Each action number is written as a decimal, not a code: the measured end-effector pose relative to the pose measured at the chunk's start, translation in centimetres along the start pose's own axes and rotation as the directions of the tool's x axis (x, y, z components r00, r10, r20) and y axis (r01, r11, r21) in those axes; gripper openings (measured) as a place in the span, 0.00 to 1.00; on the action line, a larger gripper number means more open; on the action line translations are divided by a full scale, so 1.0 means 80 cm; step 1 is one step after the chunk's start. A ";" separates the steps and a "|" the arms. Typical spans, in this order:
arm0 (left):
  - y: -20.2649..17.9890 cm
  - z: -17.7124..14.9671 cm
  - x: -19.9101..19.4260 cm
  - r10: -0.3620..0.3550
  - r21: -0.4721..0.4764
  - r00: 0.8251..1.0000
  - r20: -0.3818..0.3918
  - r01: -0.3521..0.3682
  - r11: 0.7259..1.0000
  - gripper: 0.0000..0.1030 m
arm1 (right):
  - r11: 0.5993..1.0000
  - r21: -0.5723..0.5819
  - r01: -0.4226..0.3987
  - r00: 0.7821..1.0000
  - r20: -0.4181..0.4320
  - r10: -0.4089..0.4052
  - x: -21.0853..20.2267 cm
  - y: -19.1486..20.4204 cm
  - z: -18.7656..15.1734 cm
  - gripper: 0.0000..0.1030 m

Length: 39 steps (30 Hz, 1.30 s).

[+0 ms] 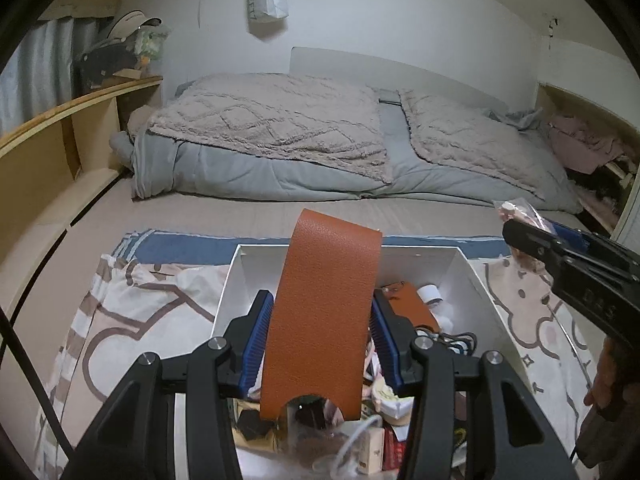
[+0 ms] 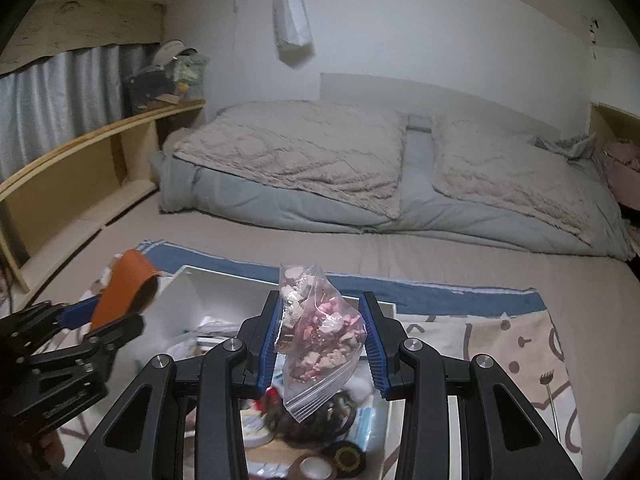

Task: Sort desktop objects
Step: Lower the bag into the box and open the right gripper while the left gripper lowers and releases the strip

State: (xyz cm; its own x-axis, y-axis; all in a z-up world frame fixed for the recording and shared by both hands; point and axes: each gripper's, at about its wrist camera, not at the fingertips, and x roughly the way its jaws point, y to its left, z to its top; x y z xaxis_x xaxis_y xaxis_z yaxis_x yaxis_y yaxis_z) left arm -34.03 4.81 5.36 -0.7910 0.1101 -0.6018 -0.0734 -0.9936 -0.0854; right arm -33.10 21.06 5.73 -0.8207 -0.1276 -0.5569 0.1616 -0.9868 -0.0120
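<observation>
Left gripper [image 1: 320,328] clamps orange sleeve [image 1: 324,304]; right gripper [image 2: 322,340] clamps zip bag [image 2: 320,320].

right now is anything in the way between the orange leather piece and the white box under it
Nothing visible blocks it. The orange leather piece, held in the left gripper, hangs over the open white box, which is already cluttered with small items.

Left wrist: I look forward-down, close over white box [image 1: 476,280] | Right wrist: same heading, from the right | Shared: box [image 2: 192,284], bed [image 1: 280,216], each other's tool.
</observation>
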 end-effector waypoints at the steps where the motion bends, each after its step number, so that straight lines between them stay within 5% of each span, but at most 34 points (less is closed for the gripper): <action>1: -0.001 0.001 0.005 0.000 0.002 1.000 -0.003 0.000 1.000 0.47 | 1.000 0.002 0.002 1.000 -0.010 -0.002 0.009 -0.002 0.002 0.38; 17: -0.005 0.017 0.052 0.036 0.053 0.999 -0.021 -0.035 0.998 0.47 | 0.998 -0.059 0.038 0.977 -0.209 -0.049 0.102 -0.028 -0.020 0.38; 27: 0.010 0.017 0.076 -0.013 0.012 0.998 -0.064 0.014 1.000 0.47 | 0.995 -0.091 0.030 0.961 -0.271 -0.054 0.120 -0.020 -0.037 0.38; 30: 0.012 0.015 0.085 -0.026 0.004 0.996 -0.086 0.026 1.000 0.47 | 0.996 -0.086 0.010 0.962 -0.272 -0.033 0.121 -0.021 -0.038 0.56; 36: 0.015 0.014 0.093 -0.027 0.009 0.994 -0.102 0.028 1.000 0.47 | 0.997 -0.078 -0.019 0.965 -0.262 -0.002 0.116 -0.018 -0.034 0.62; 39: 0.020 0.017 0.094 -0.039 -0.010 0.993 -0.107 0.038 0.999 0.47 | 0.996 -0.072 -0.044 0.966 -0.256 0.024 0.108 -0.014 -0.033 0.74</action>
State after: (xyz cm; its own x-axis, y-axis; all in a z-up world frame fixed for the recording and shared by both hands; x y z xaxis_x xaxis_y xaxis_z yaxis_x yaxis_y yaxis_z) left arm -40.93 3.99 1.78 -0.7177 0.1504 -0.6799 -0.0975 -0.9885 -0.1158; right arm -38.96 21.36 -1.29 -0.6492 -0.1219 -0.7508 0.2366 -0.9705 -0.0470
